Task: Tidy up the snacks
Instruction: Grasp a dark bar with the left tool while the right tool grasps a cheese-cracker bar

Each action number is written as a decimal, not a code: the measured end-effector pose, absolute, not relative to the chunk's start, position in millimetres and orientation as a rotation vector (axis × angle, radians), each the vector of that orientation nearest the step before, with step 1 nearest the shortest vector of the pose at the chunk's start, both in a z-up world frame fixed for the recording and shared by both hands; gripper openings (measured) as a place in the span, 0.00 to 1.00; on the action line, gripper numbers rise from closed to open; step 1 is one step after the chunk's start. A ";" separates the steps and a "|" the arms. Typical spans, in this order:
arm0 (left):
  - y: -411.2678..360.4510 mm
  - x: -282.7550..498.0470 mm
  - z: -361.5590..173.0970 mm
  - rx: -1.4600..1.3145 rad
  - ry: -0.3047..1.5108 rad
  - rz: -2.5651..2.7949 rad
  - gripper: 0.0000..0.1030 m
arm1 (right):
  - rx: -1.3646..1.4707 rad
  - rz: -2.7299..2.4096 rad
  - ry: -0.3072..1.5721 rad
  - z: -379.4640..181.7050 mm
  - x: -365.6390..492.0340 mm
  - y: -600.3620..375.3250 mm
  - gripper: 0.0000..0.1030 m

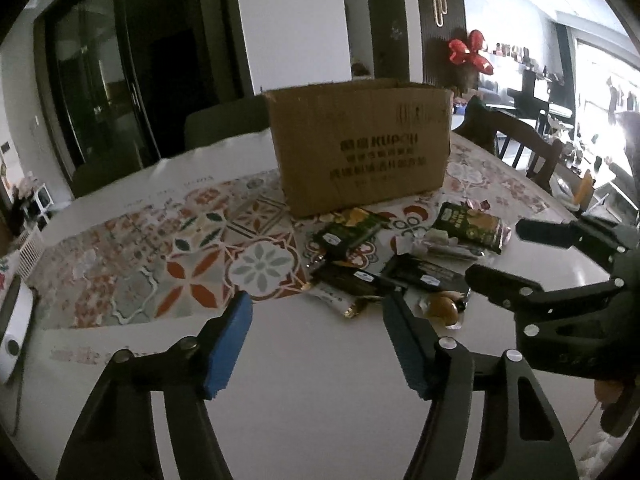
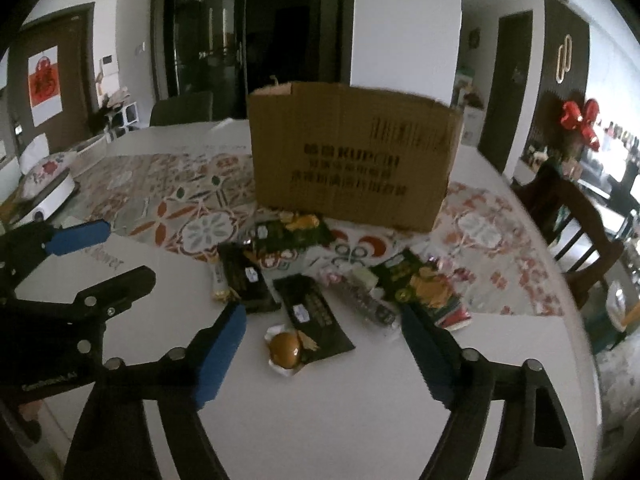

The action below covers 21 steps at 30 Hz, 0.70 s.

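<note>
A brown cardboard box (image 1: 360, 144) (image 2: 352, 156) stands on the patterned runner. In front of it lies a loose heap of snack packets: dark wrappers (image 1: 352, 236) (image 2: 312, 312), a green bag (image 1: 468, 228) (image 2: 424, 288), a white bar (image 1: 336, 300) (image 2: 218, 280) and a wrapped brown egg (image 1: 440, 306) (image 2: 285, 348). My left gripper (image 1: 316, 320) hovers open over bare table, just short of the heap. My right gripper (image 2: 324, 328) is open too, its blue pads (image 2: 224, 344) either side of the egg and a dark wrapper, not touching them.
The white table (image 1: 312, 380) carries a tiled runner (image 1: 192, 264). A white appliance (image 2: 48, 192) sits at the table's left end. Wooden chairs (image 2: 580, 232) stand at the right. A dark chair back (image 1: 224, 120) stands behind the table.
</note>
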<state>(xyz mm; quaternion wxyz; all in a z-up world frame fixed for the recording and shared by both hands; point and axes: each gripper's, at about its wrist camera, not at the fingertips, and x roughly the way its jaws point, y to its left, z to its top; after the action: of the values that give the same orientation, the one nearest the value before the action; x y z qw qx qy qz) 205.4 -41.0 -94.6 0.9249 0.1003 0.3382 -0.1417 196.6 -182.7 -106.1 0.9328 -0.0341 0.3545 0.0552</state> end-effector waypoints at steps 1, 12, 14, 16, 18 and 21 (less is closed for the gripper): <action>-42.6 208.3 -96.0 0.198 0.704 -0.294 0.61 | -0.062 0.124 0.738 -109.1 199.8 -184.0 0.71; -54.6 253.4 -122.1 0.165 0.787 -0.275 0.53 | -0.025 0.189 0.835 -140.0 234.2 -192.9 0.59; -54.6 261.8 -125.8 0.170 0.784 -0.263 0.52 | -0.022 0.191 0.852 -144.2 239.5 -192.9 0.58; -54.0 270.4 -129.1 0.177 0.775 -0.248 0.48 | -0.019 0.192 0.860 -147.6 244.0 -192.3 0.56; -53.2 277.6 -132.5 0.173 0.775 -0.249 0.47 | -0.019 0.190 0.867 -150.0 247.7 -191.6 0.55; -51.3 287.6 -138.6 0.168 0.784 -0.253 0.43 | -0.026 0.181 0.874 -153.4 252.2 -189.0 0.53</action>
<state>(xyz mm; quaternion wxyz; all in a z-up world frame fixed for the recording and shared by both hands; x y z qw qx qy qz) 287.6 -51.3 -138.6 0.9129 0.0818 0.3807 -0.1226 252.2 -189.0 -153.4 0.9021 -0.0128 0.4225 0.0874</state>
